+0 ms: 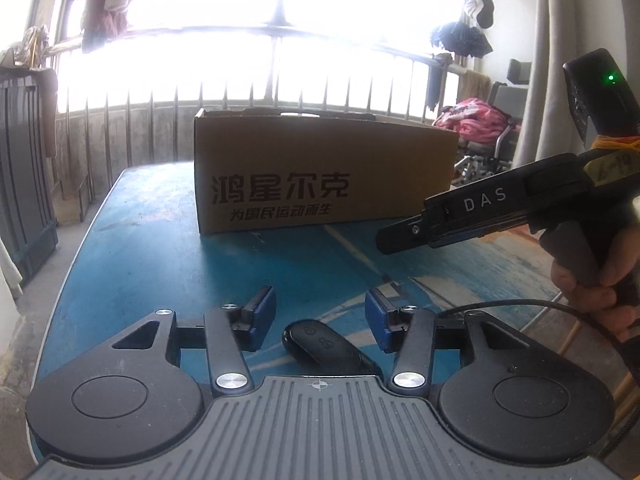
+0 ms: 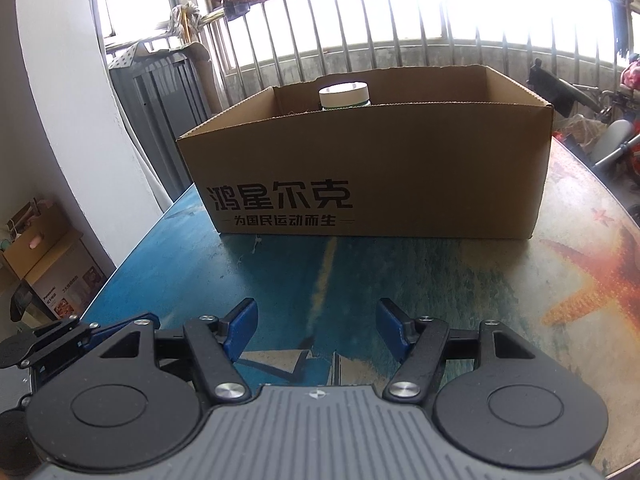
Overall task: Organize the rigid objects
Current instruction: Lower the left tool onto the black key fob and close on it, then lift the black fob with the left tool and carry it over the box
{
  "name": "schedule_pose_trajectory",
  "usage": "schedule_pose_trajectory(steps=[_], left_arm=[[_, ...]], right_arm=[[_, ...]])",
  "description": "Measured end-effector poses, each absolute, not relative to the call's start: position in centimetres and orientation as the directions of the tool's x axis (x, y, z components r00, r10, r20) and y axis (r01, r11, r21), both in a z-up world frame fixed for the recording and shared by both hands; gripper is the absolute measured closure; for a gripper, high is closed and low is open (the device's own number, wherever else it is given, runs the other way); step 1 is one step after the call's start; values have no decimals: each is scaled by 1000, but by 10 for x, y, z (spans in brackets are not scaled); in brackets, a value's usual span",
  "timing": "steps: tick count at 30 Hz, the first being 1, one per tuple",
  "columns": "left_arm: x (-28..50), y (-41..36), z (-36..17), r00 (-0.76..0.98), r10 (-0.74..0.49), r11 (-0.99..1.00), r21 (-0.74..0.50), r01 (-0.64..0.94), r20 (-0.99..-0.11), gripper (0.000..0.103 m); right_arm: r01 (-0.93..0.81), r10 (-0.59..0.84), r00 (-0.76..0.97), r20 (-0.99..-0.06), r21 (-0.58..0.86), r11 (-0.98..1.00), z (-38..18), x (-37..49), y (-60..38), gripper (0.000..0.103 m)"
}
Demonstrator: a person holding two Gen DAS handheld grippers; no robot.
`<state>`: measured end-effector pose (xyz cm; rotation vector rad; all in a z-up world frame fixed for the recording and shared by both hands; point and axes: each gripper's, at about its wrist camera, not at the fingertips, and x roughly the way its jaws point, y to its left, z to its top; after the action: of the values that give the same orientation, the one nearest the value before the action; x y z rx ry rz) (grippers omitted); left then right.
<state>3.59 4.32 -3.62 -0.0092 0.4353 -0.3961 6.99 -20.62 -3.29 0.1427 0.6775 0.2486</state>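
A black key fob (image 1: 320,346) lies on the blue printed table (image 1: 160,260), low between the fingers of my left gripper (image 1: 320,314). The blue pads (image 1: 262,316) stand apart and do not touch the fob, so this gripper is open. An open cardboard box (image 1: 320,172) with dark printed lettering stands further back. My right gripper (image 1: 390,242) hovers at the right in a hand (image 1: 600,284), side-on. In the right wrist view, the right gripper (image 2: 318,328) is open and holds nothing. It faces the box (image 2: 360,176), where a white-lidded jar (image 2: 344,94) stands inside.
The table (image 2: 440,280) drops off at its left edge, beside a dark grey cabinet (image 1: 24,160). A metal railing (image 2: 400,32) runs behind the box. Pink cloth on a wheelchair (image 1: 476,120) sits at the back right. Cardboard boxes (image 2: 48,272) stand on the floor to the left.
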Motion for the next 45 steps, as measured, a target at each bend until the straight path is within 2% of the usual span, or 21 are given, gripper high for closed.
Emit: schedule_pose_trajectory(steps=[4, 10, 12, 15, 20, 29, 30, 32, 33, 34, 37, 40, 42, 45], left_arm=[[26, 46, -44, 842, -339, 939, -97, 330, -419, 67], [32, 50, -47, 836, -361, 932, -144, 332, -413, 77], [39, 44, -49, 824, -378, 924, -121, 362, -423, 88], [45, 35, -51, 825, -384, 918, -81, 387, -414, 88], [61, 30, -49, 812, -414, 908, -120, 403, -412, 88], [70, 6, -49, 818, -392, 903, -7, 429, -421, 86], [70, 5, -49, 822, -385, 906, 1, 424, -420, 82], [68, 5, -48, 825, -374, 909, 10, 417, -423, 69], [67, 7, -48, 823, -374, 910, 1, 414, -428, 57], [66, 10, -48, 820, -372, 914, -16, 406, -434, 53], [63, 20, -48, 819, -375, 919, -56, 391, -435, 53], [58, 22, -51, 840, -332, 933, -20, 358, -429, 49], [56, 25, -52, 843, -336, 935, -38, 354, -419, 51], [57, 26, -52, 843, -340, 933, -39, 357, -418, 68]], right_arm=[[-189, 278, 747, -604, 208, 960, -34, 68, -204, 35], [-189, 276, 746, -607, 204, 961, -35, 66, -202, 35], [-185, 276, 746, -606, 209, 960, -35, 66, -202, 35], [-175, 270, 750, -604, 213, 961, -34, 64, -202, 35], [-172, 262, 752, -605, 204, 964, -33, 63, -203, 35], [-159, 328, 698, -637, 308, 938, -36, 74, -214, 32], [-148, 329, 692, -643, 320, 936, -37, 74, -215, 32], [-141, 342, 686, -643, 343, 929, -37, 75, -218, 32], [-140, 348, 684, -641, 354, 925, -38, 75, -219, 32], [-134, 351, 681, -643, 361, 923, -38, 75, -220, 32], [-132, 353, 677, -646, 366, 921, -39, 76, -220, 32], [-128, 351, 670, -654, 365, 922, -39, 79, -219, 32], [-115, 343, 662, -666, 362, 925, -40, 81, -217, 32], [-111, 344, 658, -670, 365, 924, -42, 83, -215, 32]])
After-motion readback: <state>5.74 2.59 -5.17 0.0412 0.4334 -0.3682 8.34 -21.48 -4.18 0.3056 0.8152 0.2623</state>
